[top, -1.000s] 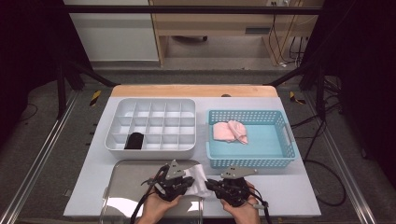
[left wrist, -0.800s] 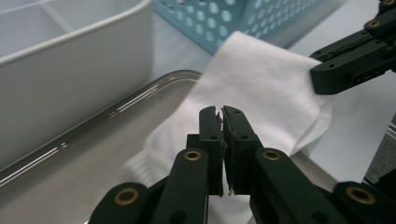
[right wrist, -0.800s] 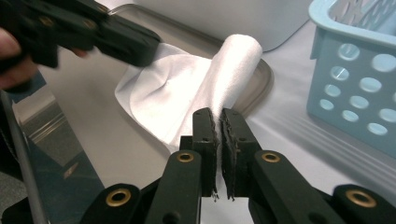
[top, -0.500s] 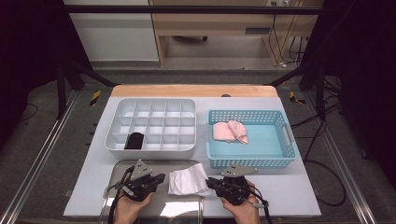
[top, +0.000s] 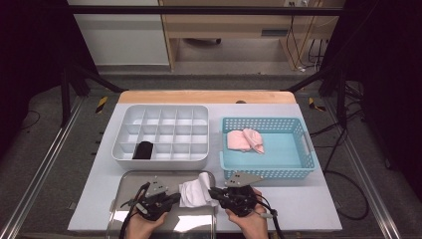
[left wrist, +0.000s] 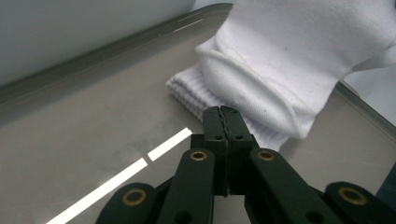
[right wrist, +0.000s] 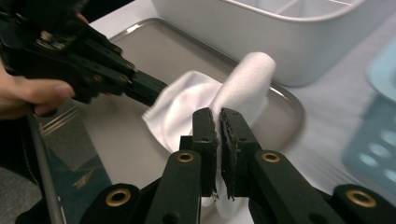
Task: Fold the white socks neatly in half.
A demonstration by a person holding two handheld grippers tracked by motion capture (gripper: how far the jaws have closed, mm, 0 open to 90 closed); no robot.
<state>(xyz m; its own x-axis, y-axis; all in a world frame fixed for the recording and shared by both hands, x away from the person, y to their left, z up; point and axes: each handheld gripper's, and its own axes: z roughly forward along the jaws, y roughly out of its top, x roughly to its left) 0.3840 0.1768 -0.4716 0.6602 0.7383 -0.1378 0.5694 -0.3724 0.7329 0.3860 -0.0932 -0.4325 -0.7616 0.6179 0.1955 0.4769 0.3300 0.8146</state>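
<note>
At the near edge of the desk (top: 308, 214) a white sock (top: 195, 193) lies on a steel tray (top: 124, 199), stretched between the two grippers. The right gripper (top: 215, 193) has its fingers (right wrist: 233, 140) clamped narrow on one end of the sock, which stands up folded from between them in the right gripper view. The left gripper (top: 175, 197) has just been closing; its fingers (left wrist: 219, 126) are pressed together, and in the left gripper view they pinch the ribbed cuff edge of the sock (left wrist: 261, 70) right at their tips. The rest of the sock bulges up beyond those tips.

Ahead of both pairs of fingers the tray's far rim runs close by, and just past it stands the front wall of a white divided box (top: 161, 134), with something dark in its front-left compartment (top: 144, 149). Ahead and to the right of the right fingers is a blue basket (top: 298, 172) holding a pink cloth (top: 245, 140); its near wall is just beside the right gripper. To the left of the left fingers the tray floor is bare and shiny out to its rounded left rim. To the right of the right fingers a bare strip of desk runs along below the basket to the desk's right edge. Behind the fingers the person's hands sit at the desk's near edge.
</note>
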